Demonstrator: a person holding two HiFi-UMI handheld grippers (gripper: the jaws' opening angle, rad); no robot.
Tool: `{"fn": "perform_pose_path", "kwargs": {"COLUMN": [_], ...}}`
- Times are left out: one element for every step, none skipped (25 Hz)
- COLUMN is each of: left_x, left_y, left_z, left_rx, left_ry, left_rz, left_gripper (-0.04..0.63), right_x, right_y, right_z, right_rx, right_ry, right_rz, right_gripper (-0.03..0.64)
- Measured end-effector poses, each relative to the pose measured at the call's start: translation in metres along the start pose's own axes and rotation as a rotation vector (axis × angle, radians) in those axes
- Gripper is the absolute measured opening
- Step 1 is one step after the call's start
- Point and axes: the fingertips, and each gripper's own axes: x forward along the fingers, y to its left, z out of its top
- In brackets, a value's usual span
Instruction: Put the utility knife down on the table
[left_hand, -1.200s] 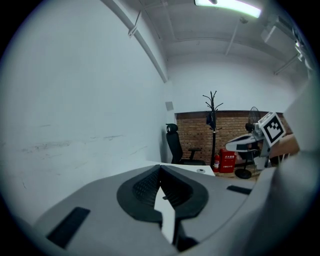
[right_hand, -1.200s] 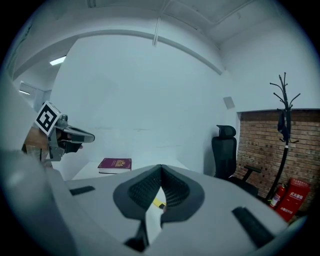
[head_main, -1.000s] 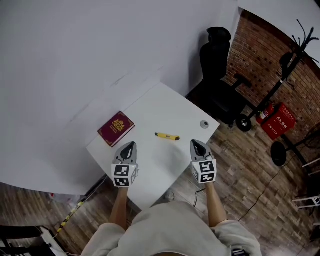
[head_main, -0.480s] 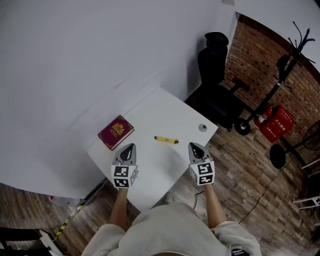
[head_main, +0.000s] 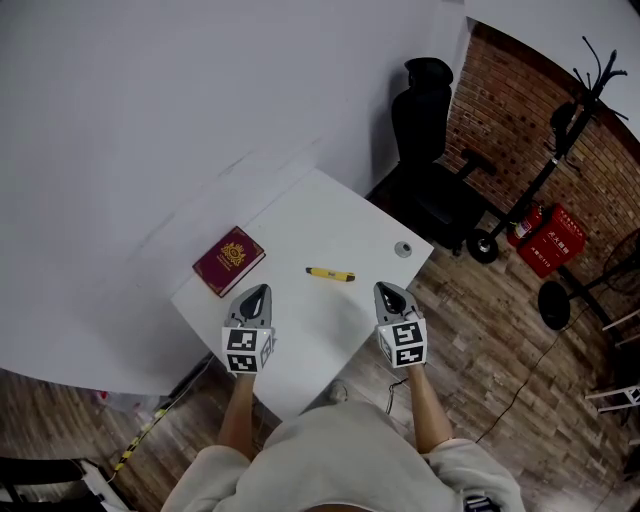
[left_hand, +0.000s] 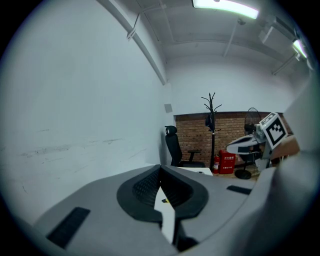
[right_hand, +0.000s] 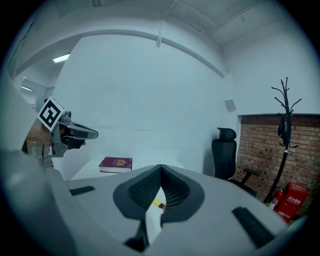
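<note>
The yellow utility knife (head_main: 330, 274) lies flat on the white table (head_main: 300, 215), free of both grippers. It shows as a yellow sliver behind the jaws in the left gripper view (left_hand: 164, 201) and in the right gripper view (right_hand: 158, 203). My left gripper (head_main: 255, 291) hovers over the table's near edge, to the left of and nearer than the knife, shut and empty. My right gripper (head_main: 386, 289) hovers to the right of and nearer than the knife, also shut with nothing in it. Each gripper sees the other: the right gripper (left_hand: 255, 142) and the left gripper (right_hand: 75, 132).
A maroon book (head_main: 229, 260) lies on the table's left part. A small round grey fitting (head_main: 403, 249) sits near the right corner. Past the table stand a black office chair (head_main: 425, 150), a coat stand (head_main: 570, 120) and red fire extinguishers (head_main: 550, 235) by a brick wall.
</note>
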Motion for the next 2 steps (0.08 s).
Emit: {"fn": "perform_pose_path", "kwargs": {"left_x": [0.0,0.0], "left_y": [-0.0007,-0.0014], "left_z": [0.0004,0.0008], "left_rx": [0.0,0.0], "left_ry": [-0.001,-0.001], "left_rz": [-0.001,-0.002], "left_gripper": [0.006,0.006], "right_x": [-0.0004,-0.0008], "right_y": [-0.0004,-0.0009], "right_z": [0.0001,0.0001], "right_rx": [0.0,-0.001], "right_ry": [0.001,0.002], "right_rz": [0.0,0.0], "right_gripper": [-0.003,-0.002]}}
